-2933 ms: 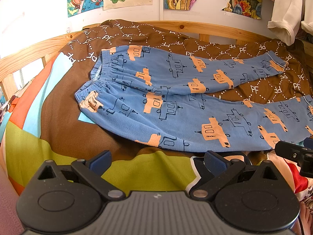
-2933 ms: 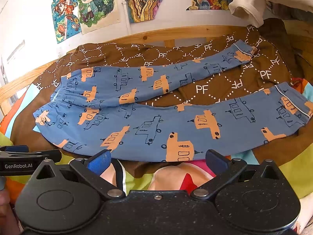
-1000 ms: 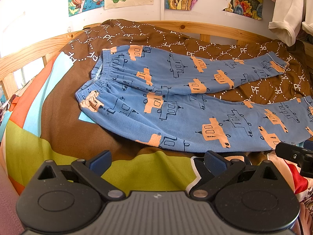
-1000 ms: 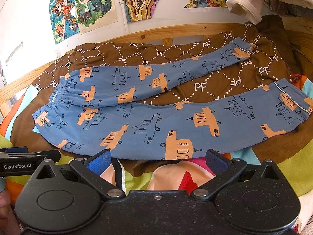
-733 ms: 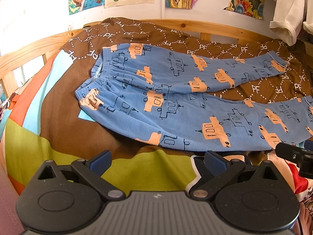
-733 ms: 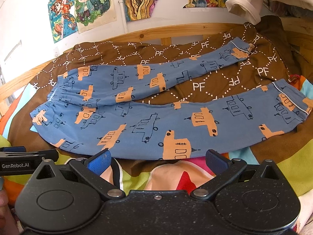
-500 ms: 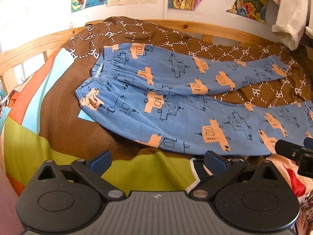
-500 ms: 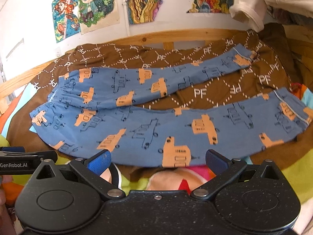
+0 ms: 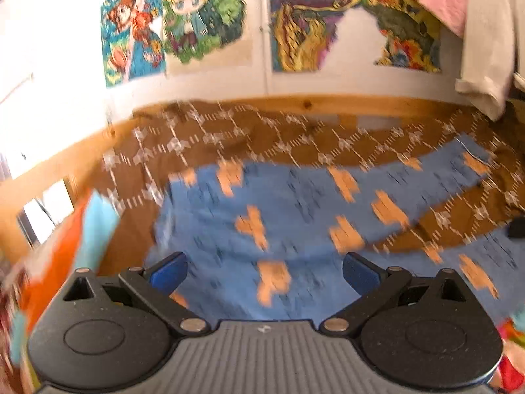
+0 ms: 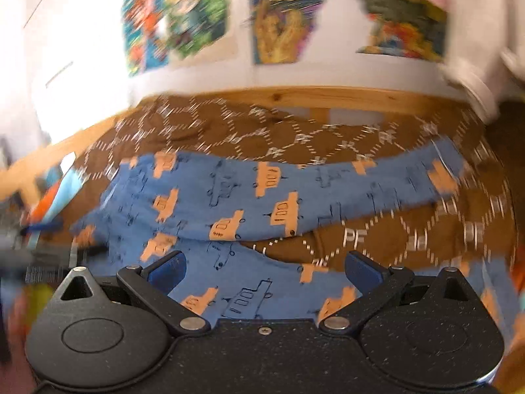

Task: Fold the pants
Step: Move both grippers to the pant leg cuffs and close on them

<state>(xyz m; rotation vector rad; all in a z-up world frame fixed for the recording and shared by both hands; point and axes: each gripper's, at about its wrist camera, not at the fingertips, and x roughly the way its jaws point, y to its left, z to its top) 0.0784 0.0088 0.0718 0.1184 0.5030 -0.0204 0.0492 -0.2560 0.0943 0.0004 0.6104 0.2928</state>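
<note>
Blue pants [image 9: 295, 210] with orange vehicle prints lie spread flat on a brown patterned bedcover [image 9: 262, 128], waistband to the left, both legs running right in a V. My left gripper [image 9: 264, 271] is open, low over the waist end of the near leg, with nothing between its fingers. The right gripper [image 10: 264, 271] is open too, hovering over the near leg [image 10: 249, 292] around its middle. Both views are motion-blurred. A dark tip of the right gripper [image 9: 516, 226] shows at the right edge of the left wrist view.
A wooden bed rail [image 9: 328, 103] runs along the wall behind the cover. Colourful posters [image 9: 174, 23] hang above it, and pale clothes [image 9: 485, 49] hang at the upper right. Bright orange and light blue bedding [image 9: 78, 229] lies at the left.
Both grippers have moved forward and down toward the pants, which now fill the lower view. The cameras have tilted up, showing more wall. The pants lie as before.
</note>
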